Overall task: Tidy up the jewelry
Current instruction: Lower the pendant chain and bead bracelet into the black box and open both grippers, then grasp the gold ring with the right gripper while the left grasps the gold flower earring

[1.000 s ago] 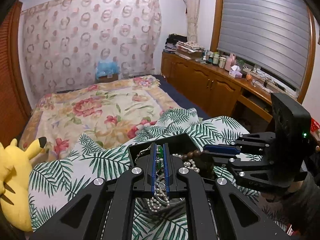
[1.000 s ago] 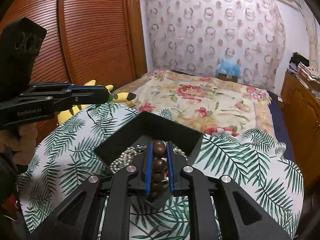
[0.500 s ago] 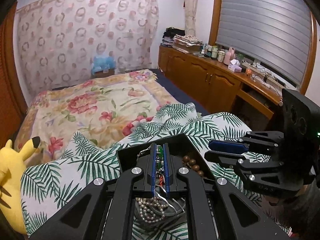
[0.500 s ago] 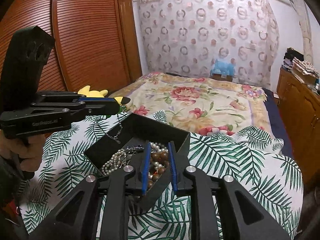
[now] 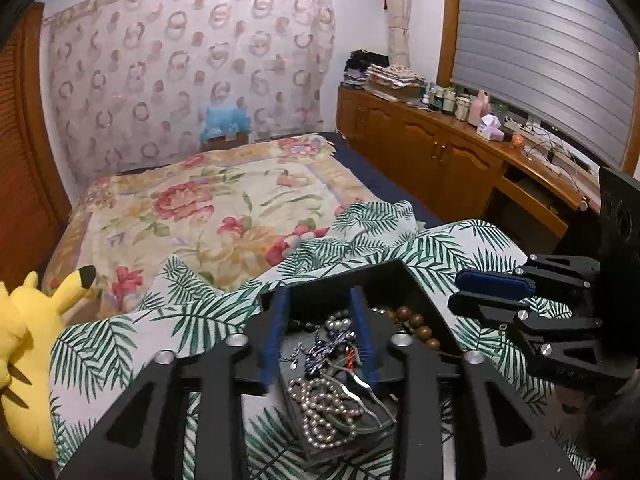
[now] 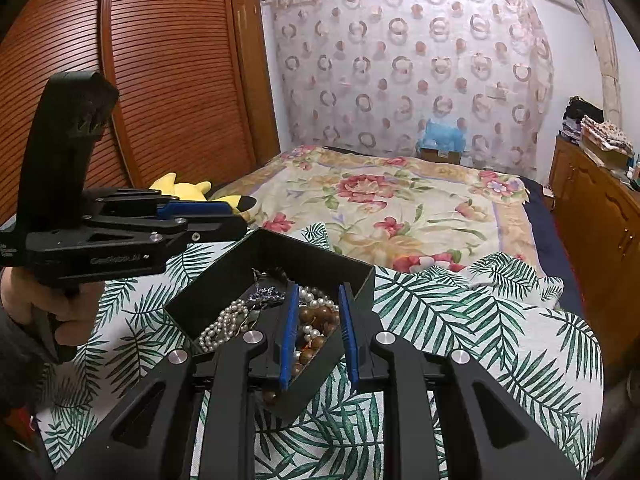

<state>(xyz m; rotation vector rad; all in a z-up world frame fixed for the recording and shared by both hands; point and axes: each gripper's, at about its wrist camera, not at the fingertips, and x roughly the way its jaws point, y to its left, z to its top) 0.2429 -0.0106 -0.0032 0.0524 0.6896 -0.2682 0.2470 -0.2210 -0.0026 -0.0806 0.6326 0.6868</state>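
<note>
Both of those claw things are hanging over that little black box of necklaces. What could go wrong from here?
The pearl strand, thin chains and wooden beads lie heaped together in the black box, so lifting one piece might drag others out. The left gripper has just been opening over the pile, nothing pinched; closing could catch several strands. The box sits on a soft leaf-print blanket, so a nudge from the right gripper may tip it.

Open black box (image 6: 320, 258) on palm-print cloth holds tangled pearl and wooden beads (image 6: 316, 318).
</note>
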